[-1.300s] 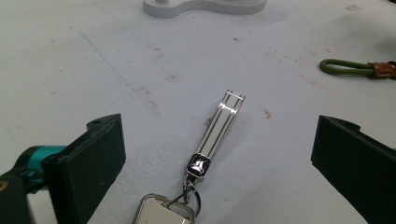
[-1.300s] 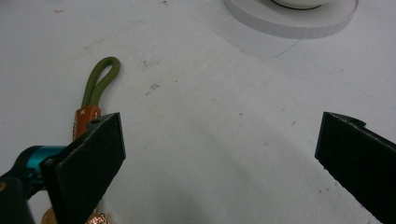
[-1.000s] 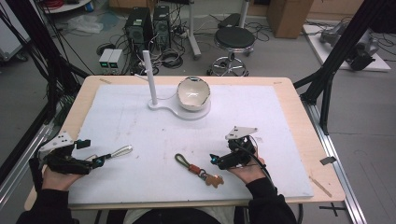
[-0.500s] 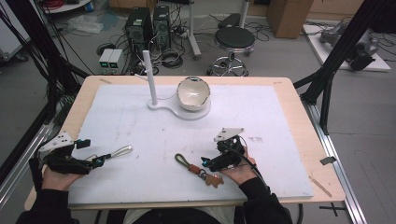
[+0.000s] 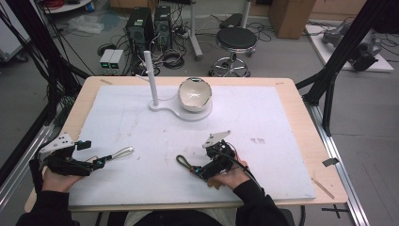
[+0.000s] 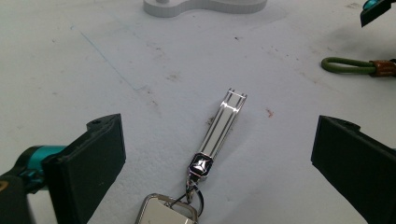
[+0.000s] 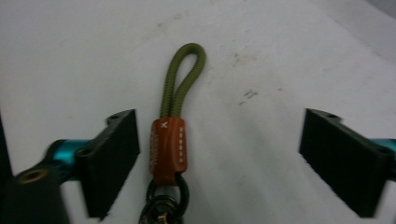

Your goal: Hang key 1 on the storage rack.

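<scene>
Here, your left hand (image 5: 54, 178) sat at the near left corner of the white mat (image 5: 282, 122), holding the left gripper (image 5: 96, 164) low and level, aimed toward the middle of the table (image 5: 301, 108). Its jaws stood wide apart with nothing between the pads, as the left gripper view showed. Just ahead of them lay the silver keychain (image 6: 217, 135): a flat, polished metal bar with a ridged tip, joined through a small dark link and a ring to a rounded metal piece at the bottom edge of that view. It rested flat on the mat, touching neither jaw.

Your right hand (image 5: 226, 176) lay near the front edge, right of centre, with the right gripper (image 5: 196, 170) turned to your left and the grey plate on top. Its jaws were also spread wide. In the right gripper view the green cord keychain (image 7: 175, 116) lay between them, close beside the left-hand jaw in that picture, though I could not tell if it touched. It was an olive cord loop bound by a brown leather sleeve with pale stitching, ending in a dark ring.

Farther back stood the white stand (image 5: 157, 101) with its upright post, and the bowl (image 5: 194, 94) sat on its base.
</scene>
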Tool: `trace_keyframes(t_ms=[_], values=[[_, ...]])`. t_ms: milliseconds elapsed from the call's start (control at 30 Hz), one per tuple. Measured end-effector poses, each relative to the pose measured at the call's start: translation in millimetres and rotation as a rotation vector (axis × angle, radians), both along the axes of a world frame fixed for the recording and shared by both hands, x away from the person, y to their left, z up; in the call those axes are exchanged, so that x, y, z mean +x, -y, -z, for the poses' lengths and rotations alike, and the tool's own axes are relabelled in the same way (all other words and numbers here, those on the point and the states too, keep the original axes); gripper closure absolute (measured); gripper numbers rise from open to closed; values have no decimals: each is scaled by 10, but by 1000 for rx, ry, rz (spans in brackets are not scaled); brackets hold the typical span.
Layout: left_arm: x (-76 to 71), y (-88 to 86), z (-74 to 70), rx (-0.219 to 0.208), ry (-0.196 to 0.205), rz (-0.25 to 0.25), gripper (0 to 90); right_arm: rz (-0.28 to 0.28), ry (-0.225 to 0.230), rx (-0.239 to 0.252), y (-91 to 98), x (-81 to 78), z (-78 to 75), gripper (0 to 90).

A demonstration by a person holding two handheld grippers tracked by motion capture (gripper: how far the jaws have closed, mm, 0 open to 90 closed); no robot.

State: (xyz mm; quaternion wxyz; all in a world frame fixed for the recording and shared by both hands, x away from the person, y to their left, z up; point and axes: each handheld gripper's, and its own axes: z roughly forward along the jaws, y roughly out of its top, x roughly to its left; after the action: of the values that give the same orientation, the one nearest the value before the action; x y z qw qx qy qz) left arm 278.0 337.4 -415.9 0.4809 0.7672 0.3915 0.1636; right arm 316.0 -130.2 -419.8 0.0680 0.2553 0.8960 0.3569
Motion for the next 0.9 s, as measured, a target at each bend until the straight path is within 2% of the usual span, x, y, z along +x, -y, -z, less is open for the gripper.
trace_keyframes(t_ms=[67,300,367,700,767,833,900], values=[[-1,1,0,0,1,0,34,-18,-20,-9,-34,-13,11,174],[1,3,3,2,-3,4,34,-65,-47,-35,-98,-35,38,287],[0,3,3,4,-2,6,34,-96,-58,-52,-111,-43,54,336],[1,6,8,7,-2,6,35,-142,-26,-116,-197,-107,93,527],[1,7,8,7,-2,7,35,-153,-30,-135,-220,-121,106,590],[1,6,8,7,-2,6,34,-147,-18,-138,-229,-131,100,659],[1,5,8,7,-1,6,34,-147,-24,-141,-232,-131,96,683]])
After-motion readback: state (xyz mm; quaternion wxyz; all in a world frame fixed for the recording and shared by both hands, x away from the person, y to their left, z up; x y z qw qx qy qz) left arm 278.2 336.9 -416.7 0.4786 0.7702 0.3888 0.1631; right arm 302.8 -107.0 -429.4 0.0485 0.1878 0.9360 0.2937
